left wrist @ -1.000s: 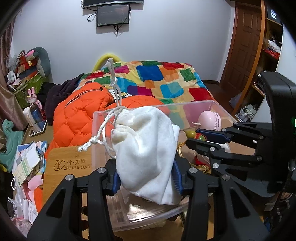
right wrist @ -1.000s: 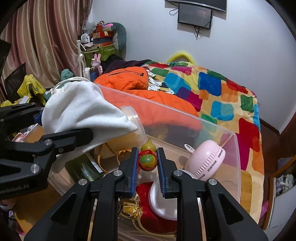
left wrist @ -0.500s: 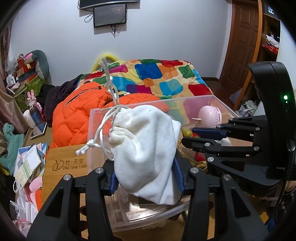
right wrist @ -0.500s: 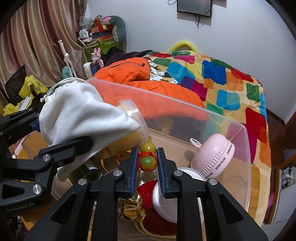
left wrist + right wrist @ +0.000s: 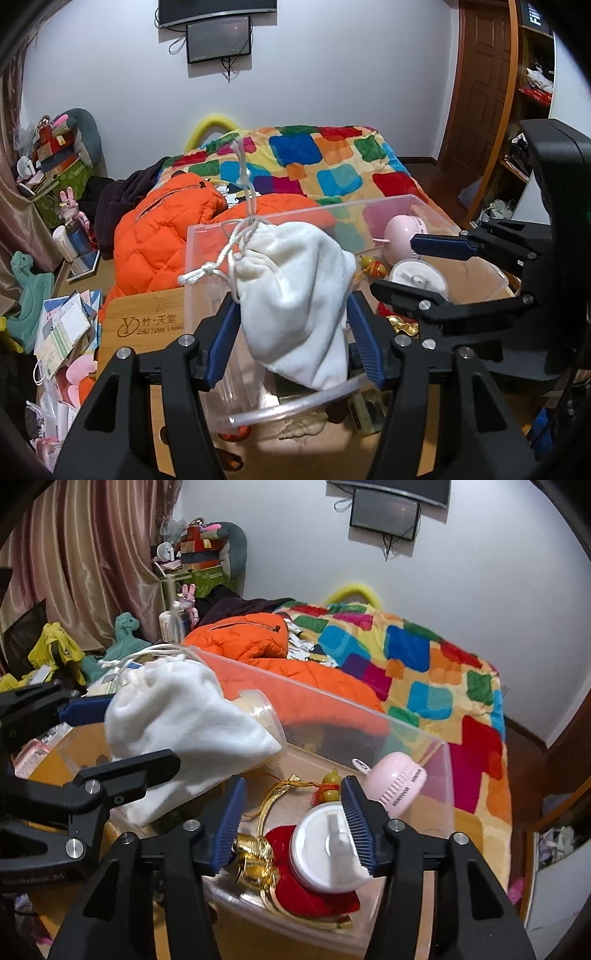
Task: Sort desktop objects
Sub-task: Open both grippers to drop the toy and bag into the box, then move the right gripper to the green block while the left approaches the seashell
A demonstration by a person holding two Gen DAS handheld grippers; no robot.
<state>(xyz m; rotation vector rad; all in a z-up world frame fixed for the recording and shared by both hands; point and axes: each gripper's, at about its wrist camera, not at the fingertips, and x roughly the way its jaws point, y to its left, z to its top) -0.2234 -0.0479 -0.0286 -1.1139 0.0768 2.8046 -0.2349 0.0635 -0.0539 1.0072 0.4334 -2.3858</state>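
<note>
Currently a soft, light white pouch [image 5: 295,295] is clamped by the left hand-held gripper [image 5: 291,332] above the clear bin [image 5: 424,206]; the right hand-held gripper [image 5: 291,819] is held apart, empty. A mid-body grip is judged best.

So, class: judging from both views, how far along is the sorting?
Done: the fan, gourd charm and white lid lie in the clear bin, and the right tool is open above them. In hand: the left tool grips the white pouch over the bin. Left: dropping the pouch in.
</note>
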